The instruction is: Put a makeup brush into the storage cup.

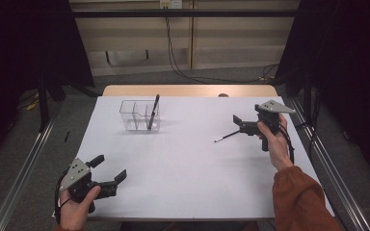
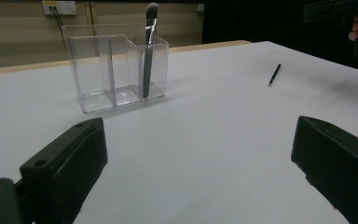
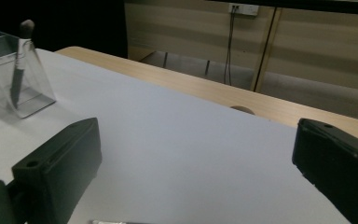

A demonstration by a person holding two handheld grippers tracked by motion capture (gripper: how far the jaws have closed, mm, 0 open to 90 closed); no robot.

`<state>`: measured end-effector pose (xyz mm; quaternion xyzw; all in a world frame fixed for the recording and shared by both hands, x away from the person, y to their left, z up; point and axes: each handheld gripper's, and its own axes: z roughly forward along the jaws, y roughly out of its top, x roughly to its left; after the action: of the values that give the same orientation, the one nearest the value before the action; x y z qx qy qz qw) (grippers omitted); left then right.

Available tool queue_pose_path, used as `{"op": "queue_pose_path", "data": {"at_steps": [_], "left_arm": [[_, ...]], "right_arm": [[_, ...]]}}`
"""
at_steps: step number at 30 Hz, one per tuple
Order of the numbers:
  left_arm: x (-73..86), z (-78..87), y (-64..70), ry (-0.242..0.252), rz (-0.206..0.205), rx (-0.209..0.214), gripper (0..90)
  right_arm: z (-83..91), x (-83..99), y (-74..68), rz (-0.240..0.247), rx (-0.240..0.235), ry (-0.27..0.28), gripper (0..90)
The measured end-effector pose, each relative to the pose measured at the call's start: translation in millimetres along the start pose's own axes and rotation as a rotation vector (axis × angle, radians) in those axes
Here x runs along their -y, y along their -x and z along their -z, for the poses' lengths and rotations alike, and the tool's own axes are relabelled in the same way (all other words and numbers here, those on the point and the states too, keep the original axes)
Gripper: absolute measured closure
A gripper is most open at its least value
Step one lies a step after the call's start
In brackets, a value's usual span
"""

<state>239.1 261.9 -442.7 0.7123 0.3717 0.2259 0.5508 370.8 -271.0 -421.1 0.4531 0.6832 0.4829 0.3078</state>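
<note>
- Black thin brush (image 1: 227,136) lies on the white bench (image 1: 183,168), just below my right gripper (image 1: 236,120), jaws spread, empty
- My left gripper (image 1: 108,168) gapes wide, well apart from it

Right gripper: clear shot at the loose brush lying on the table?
Probably yes. The right gripper hovers open just above the loose brush, with bare table around it and the organizer far off.
</note>
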Motion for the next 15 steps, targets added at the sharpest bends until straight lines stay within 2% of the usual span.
{"op": "queue_pose_path", "data": {"at_steps": [4, 7, 9, 12, 15], "left_arm": [[-0.1, -0.1, -0.6, 0.002, 0.005, -0.01, 3.5], [0.0, 0.3, -1.4, 0.001, 0.005, -0.013, 3.5], [-0.1, 0.7, -1.8, 0.002, 0.005, -0.012, 3.5], [-0.9, 0.9, -2.3, 0.0, -0.001, -0.021, 3.5], [-0.8, 0.4, -3.7, 0.003, 0.015, -0.02, 3.5]], "right_arm": [[-8.6, -3.0, 1.1, 0.022, 0.005, -0.032, 1.2], [-10.9, -4.4, 0.4, 0.018, -0.01, -0.051, 1.2], [-10.8, -5.2, 1.9, -0.005, -0.047, -0.058, 1.8], [-9.6, -6.2, 3.3, 0.012, -0.05, -0.091, 1.8], [-9.2, -7.7, 4.5, 0.025, -0.057, -0.128, 1.9]]}}
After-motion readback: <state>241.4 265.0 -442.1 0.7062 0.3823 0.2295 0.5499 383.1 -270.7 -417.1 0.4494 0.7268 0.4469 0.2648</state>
